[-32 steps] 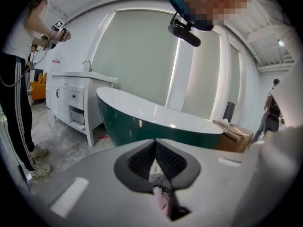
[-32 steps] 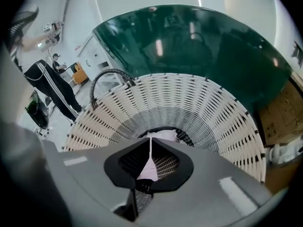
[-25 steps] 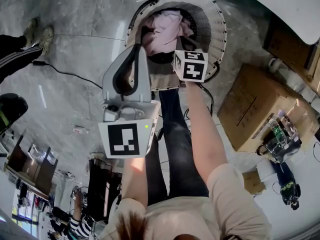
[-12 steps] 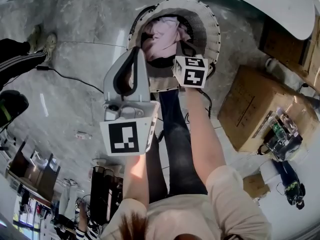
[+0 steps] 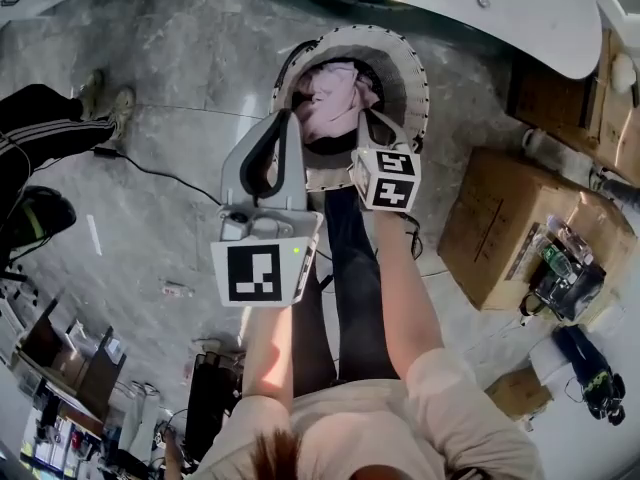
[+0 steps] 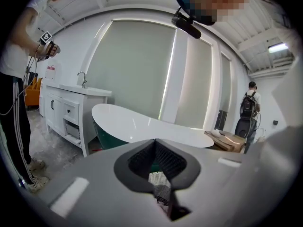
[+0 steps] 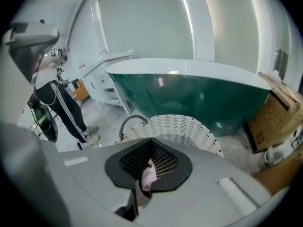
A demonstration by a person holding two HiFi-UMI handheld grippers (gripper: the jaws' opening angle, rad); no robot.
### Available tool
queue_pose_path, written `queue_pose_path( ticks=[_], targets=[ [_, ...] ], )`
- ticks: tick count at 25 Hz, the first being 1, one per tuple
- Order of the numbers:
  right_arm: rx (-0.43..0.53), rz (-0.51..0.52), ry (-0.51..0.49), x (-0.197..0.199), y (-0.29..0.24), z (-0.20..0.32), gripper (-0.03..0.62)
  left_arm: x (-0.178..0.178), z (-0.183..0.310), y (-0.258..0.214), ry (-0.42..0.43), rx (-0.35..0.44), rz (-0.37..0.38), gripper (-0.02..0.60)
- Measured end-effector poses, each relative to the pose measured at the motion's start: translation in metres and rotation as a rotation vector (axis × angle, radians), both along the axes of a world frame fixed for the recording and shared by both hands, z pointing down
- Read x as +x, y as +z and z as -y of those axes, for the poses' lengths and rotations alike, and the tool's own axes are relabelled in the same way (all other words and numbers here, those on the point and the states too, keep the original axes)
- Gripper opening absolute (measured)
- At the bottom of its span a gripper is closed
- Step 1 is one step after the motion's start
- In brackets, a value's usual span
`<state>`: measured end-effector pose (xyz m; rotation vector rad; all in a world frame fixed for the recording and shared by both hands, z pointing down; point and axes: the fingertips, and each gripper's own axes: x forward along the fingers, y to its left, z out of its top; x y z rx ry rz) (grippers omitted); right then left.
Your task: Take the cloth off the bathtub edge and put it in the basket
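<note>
Grey left gripper [image 5: 280, 118]: centre of the head view, over the near rim of the basket [image 5: 415, 68]; jaws closed on nothing, seen tip to tip in the left gripper view [image 6: 155, 140].
Pink cloth [image 5: 335, 93]: upper centre of the head view, already bunched inside the basket and off the bathtub edge.
Right gripper [image 5: 368, 118]: just right of the cloth, above the rim; jaws pressed together, nothing clamped. Pink glimpsed through the gap under the tips [image 7: 151, 140], taken for the cloth [image 7: 148, 175] lying below, not a pinch.
Step in hand: judged as clearing away after the drop; task close to finished.
Doing it well: lift both grippers straight up, clear of the white slatted rim [image 7: 189, 126]; keep jaws together to avoid snagging a fold; check for a corner hanging over the edge.
Floor [image 5: 150, 188]: grey veined stone, left of frame, crossed by a thin black cable [image 5: 150, 168].
Bathtub [image 5: 450, 8]: white rim along the top of the head view, teal outside [image 7: 199, 93], just behind the basket.
Room: white vanity cabinet [image 6: 66, 108] at left of the left gripper view, pale blinds [image 6: 137, 70] centre, cardboard box [image 5: 510, 218] at right of the head view.
</note>
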<state>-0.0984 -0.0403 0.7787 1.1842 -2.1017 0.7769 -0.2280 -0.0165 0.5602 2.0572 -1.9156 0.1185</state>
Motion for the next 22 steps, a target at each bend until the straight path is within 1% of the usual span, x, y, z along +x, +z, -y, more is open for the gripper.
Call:
queue_pose_path(
  ticks=[1,3,6,8,12,15,18,22],
  targets=[
    [0.010,0.009,0.005,0.001,-0.011,-0.003,-0.003,0.002,-0.004,-0.006,0.006,0.007,0.007,0.002],
    [0.033,0.027,0.014,0.002,-0.034,-0.007,-0.003,0.004,-0.008,-0.022,0.007,0.025,-0.001,0.002],
    [0.084,0.059,0.030,-0.002,-0.078,-0.012,-0.003,0.002,-0.016,-0.052,0.000,0.063,-0.043,0.002],
    [0.117,0.077,0.033,-0.003,-0.110,-0.021,-0.003,0.004,-0.025,-0.072,0.010,0.082,-0.056,0.002],
    [0.169,0.116,0.056,-0.001,-0.171,-0.040,-0.003,0.012,-0.045,-0.111,0.045,0.102,-0.062,0.002],
    [0.214,0.148,0.066,-0.003,-0.210,-0.045,-0.003,0.012,-0.052,-0.139,0.041,0.132,-0.072,0.002],
    [0.250,0.163,0.075,0.001,-0.242,-0.050,-0.003,0.014,-0.058,-0.164,0.040,0.167,-0.072,0.002],
    [0.290,0.165,0.073,0.011,-0.284,-0.062,-0.003,0.017,-0.070,-0.195,0.045,0.183,-0.090,0.002]
  ],
)
